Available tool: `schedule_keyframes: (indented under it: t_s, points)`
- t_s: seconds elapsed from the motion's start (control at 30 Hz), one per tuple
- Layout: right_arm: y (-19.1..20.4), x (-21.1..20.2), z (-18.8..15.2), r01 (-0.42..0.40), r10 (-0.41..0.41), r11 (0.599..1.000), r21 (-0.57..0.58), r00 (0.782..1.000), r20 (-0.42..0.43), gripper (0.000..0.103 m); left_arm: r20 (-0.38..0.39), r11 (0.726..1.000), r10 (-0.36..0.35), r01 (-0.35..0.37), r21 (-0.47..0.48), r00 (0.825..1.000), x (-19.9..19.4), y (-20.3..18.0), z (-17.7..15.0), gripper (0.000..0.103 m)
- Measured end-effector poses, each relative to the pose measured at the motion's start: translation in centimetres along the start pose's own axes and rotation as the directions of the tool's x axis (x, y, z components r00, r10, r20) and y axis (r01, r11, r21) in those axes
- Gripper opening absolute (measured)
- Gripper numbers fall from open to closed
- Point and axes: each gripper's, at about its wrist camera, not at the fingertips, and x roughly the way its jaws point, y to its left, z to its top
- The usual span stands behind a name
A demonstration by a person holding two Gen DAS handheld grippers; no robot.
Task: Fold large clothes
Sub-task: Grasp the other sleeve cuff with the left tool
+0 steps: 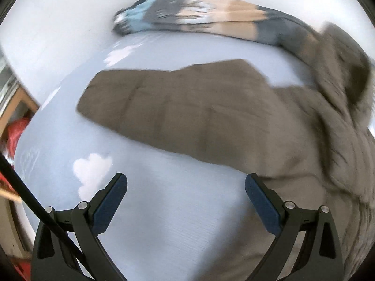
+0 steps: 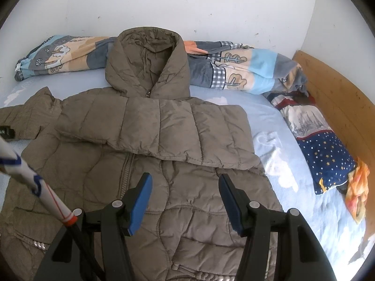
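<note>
Hovering with jaws spread and empty, my left gripper [image 1: 186, 187] faces the jacket's outstretched sleeve [image 1: 164, 110] on the blue sheet [image 1: 164, 222]; my right gripper [image 2: 185, 187], likewise spread, hangs over the brown puffer jacket [image 2: 131, 164], beside a starry pillow [image 2: 328, 157].

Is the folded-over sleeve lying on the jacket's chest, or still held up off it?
Touching. Right wrist view shows the sleeve lying flat across the jacket, no gap visible.
</note>
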Motion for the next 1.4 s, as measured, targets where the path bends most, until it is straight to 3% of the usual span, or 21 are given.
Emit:
schedule_keyframes:
  t_s: [0.2,0.33,0.47,0.53,0.57,0.63,0.7,0.73,0.8,0.87,1.0,1.1,1.17,1.4]
  points:
    - [-0.3,0.6,-0.2,-0.015,0.015,1.0,0.016,0.999,-0.029,0.064,-0.031,0.987,0.009,-0.014,-0.158,0.999,2.0,7.1,1.9,0.1]
    - [-0.3,1.0,-0.2,-0.016,0.017,1.0,0.027,0.999,-0.047,0.064,-0.021,0.961,-0.047,0.039,-0.274,0.999,2.7,11.5,2.7,0.1]
    - [-0.4,1.2,-0.3,-0.021,0.023,0.999,0.03,0.998,-0.058,0.064,-0.009,0.914,-0.136,0.122,-0.387,0.991,3.7,15.9,3.1,0.1]
    - [-0.5,1.2,-0.3,-0.024,0.026,0.999,0.035,0.998,-0.061,0.064,0.016,0.866,-0.22,0.203,-0.457,0.975,4.2,17.8,3.0,0.1]
    - [-0.6,1.2,-0.4,-0.027,0.029,0.999,0.04,0.998,-0.062,0.064,0.042,0.83,-0.265,0.25,-0.499,0.963,4.6,18.8,3.1,0.098]
    - [-0.7,1.3,-0.4,-0.029,0.032,0.999,0.045,0.997,-0.067,0.064,0.11,0.728,-0.372,0.363,-0.582,0.922,5.6,21.2,3.2,0.09]
    - [-0.8,1.3,-0.5,-0.034,0.037,0.998,0.051,0.997,-0.073,0.064,0.141,0.681,-0.406,0.402,-0.612,0.903,6.2,22.4,3.3,0.084]
    - [-0.8,1.4,-0.6,-0.036,0.04,0.998,0.05,0.996,-0.076,0.064,0.167,0.672,-0.389,0.403,-0.621,0.906,6.3,23.1,3.2,0.078]
    - [-0.8,1.4,-0.6,-0.036,0.04,0.998,0.049,0.996,-0.081,0.064,0.175,0.676,-0.375,0.398,-0.62,0.91,6.7,23.6,3.5,0.051]
    - [-0.8,1.5,-0.6,-0.039,0.043,0.998,0.048,0.995,-0.085,0.064,0.177,0.678,-0.375,0.4,-0.616,0.91,7.5,24.2,3.8,0.039]
    - [-1.1,1.7,-0.6,-0.049,0.055,0.997,0.058,0.994,-0.095,0.064,0.213,0.627,-0.401,0.436,-0.645,0.891,9.2,25.0,4.0,0.037]
    - [-1.1,2.0,-0.6,-0.043,0.048,0.998,0.053,0.994,-0.102,0.064,0.211,0.615,-0.377,0.414,-0.671,0.902,10.7,25.1,4.0,0.037]
    - [-1.2,2.4,-0.6,-0.043,0.049,0.998,0.055,0.993,-0.112,0.064,0.218,0.585,-0.385,0.42,-0.694,0.897,11.9,25.4,3.9,0.037]
    - [-1.2,3.1,-0.7,-0.046,0.054,0.997,0.061,0.99,-0.132,0.064,0.242,0.522,-0.365,0.413,-0.746,0.899,14.5,26.7,3.0,0.037]
